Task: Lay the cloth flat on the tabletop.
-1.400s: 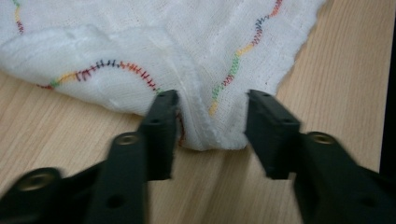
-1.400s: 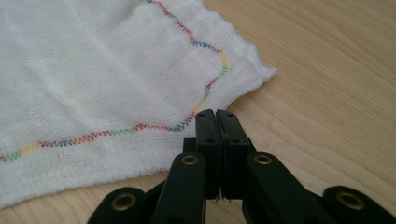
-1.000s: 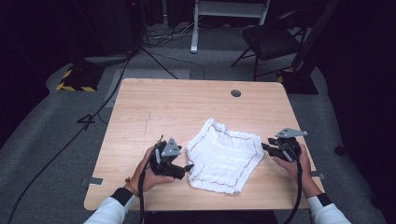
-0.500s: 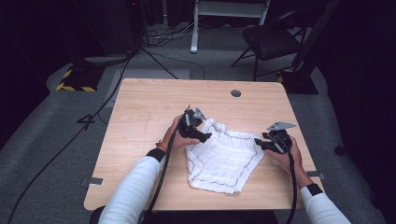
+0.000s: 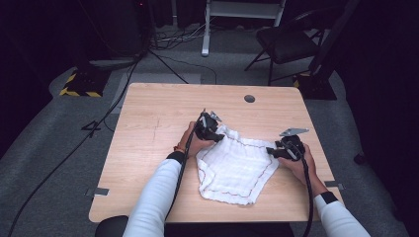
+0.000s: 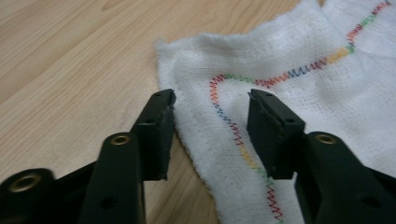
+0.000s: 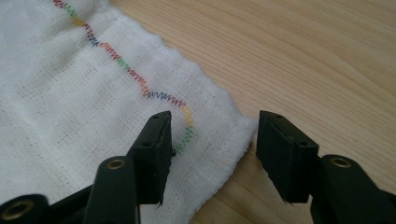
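With the white cloth [image 5: 236, 168] lying rumpled mid-table, our left gripper [image 6: 210, 105], jaws just narrowing yet unpinched, and right gripper [image 7: 212, 126], just widening, should each straddle a corner squarely before nipping.

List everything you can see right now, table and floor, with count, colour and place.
cloth: one, white with multicoloured zigzag stitching, rumpled at the table's near middle
table: one, light wood, centre
grommet hole: one, dark, table's far right
chair: one, black, floor beyond the table
cables: several, black, floor at left
left gripper: one, black, jaws open astride the cloth's far left corner, just been closing
right gripper: one, black, jaws open over the cloth's right corner, just been opening
sleeves: two, white, bottom edge
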The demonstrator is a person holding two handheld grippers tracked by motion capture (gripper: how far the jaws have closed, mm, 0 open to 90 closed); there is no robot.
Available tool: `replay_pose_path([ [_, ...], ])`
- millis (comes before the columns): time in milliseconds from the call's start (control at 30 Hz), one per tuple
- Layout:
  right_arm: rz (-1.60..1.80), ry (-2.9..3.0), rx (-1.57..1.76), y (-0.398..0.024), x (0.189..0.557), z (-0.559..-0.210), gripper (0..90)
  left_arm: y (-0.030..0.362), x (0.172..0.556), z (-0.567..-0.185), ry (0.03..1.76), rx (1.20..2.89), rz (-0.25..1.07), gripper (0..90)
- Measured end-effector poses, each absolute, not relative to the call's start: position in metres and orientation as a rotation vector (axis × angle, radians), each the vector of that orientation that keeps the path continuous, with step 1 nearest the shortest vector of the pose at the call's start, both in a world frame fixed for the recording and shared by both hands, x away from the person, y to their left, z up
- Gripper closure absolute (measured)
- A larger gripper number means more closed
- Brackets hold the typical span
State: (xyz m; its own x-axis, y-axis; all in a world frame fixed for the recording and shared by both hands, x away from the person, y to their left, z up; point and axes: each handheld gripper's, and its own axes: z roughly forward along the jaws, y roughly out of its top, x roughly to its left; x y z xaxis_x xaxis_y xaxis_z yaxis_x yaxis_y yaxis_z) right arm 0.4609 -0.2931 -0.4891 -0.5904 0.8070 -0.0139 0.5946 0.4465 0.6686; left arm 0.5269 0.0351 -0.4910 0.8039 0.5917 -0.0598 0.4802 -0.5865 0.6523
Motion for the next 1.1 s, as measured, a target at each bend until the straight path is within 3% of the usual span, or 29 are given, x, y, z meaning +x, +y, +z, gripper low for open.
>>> replay_pose_path([
  [100, 0.927, 2.413, 1.181, -0.295, 0.468, -0.490, 47.1, 0.034, 0.526, -0.490, 0.754, 2.316, 0.193, 62.0],
  [133, 0.936, 2.430, 1.157, -0.294, 0.469, -0.489, 51.2, 0.034, 0.526, -0.490, 0.754, 2.318, 0.183, 65.0],
  [167, 0.960, 2.443, 1.123, -0.292, 0.470, -0.490, 62.4, 0.034, 0.526, -0.490, 0.749, 2.320, 0.174, 73.1],
  [200, 0.960, 2.443, 1.123, -0.292, 0.470, -0.490, 62.4, 0.034, 0.526, -0.490, 0.746, 2.323, 0.166, 73.1],
  [267, 0.956, 2.464, 1.080, -0.287, 0.469, -0.488, 72.6, 0.035, 0.527, -0.489, 0.747, 2.326, 0.165, 80.0],
  [367, 0.925, 2.454, 1.055, -0.282, 0.468, -0.487, 83.4, 0.039, 0.525, -0.487, 0.774, 2.306, 0.189, 83.3],
  [633, 1.011, 2.292, 1.041, -0.281, 0.465, -0.462, 86.2, 0.067, 0.509, -0.462, 0.756, 2.219, 0.264, 85.1],
  [1100, 1.231, 2.126, 0.874, -0.274, 0.440, -0.388, 86.6, 0.104, 0.453, -0.382, 0.631, 2.037, 0.432, 85.4],
])
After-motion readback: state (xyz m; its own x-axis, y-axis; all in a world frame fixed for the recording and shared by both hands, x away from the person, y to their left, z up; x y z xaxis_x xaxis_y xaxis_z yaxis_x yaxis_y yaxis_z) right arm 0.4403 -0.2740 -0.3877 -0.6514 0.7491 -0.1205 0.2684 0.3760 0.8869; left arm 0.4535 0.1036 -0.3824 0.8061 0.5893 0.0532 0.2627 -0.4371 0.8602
